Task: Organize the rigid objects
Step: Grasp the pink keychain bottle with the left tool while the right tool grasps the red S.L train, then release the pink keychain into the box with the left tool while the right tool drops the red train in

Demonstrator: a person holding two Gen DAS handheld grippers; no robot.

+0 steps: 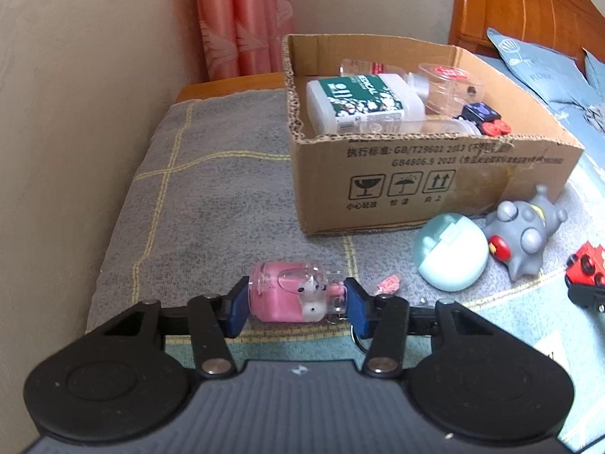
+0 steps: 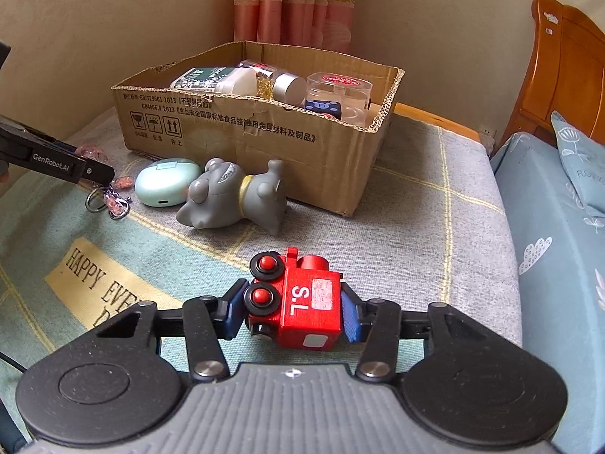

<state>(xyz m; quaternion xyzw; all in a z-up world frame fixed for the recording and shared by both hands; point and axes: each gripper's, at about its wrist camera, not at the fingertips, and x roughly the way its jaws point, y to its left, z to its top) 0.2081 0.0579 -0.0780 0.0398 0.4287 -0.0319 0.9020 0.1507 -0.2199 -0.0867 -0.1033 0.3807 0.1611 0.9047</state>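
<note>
**Both grippers clamped on toys in front of the cardboard box**

The cardboard box [image 1: 427, 174] stands open on a grey checked blanket [image 1: 211, 189] and serves as the landmark here. Inside it lie a white bottle with a green label [image 1: 359, 102], a clear round container with a red lid [image 1: 452, 83] and a small dark blue cube [image 1: 480, 111], crowded together.

In front of the box, toward its left corner, the left gripper [image 1: 297, 300] has its blue pads pressed against both ends of a pink keychain bottle [image 1: 291, 295], which lies on its side between them; a metal ring hangs under it.

In front of the box, further out toward the camera, the right gripper [image 2: 291, 308] is closed on a red toy train [image 2: 298, 299] marked "S.L", one pad on its black wheels, the other on its flat red side.

Just before the box's front wall, a grey toy figure [image 2: 236, 193] lies on its side, touching or nearly touching the cardboard. A pale green round case [image 2: 166, 181] rests just beside it, on the side away from the box's right corner. Behind the box hangs a pink curtain [image 2: 295, 3].
</note>
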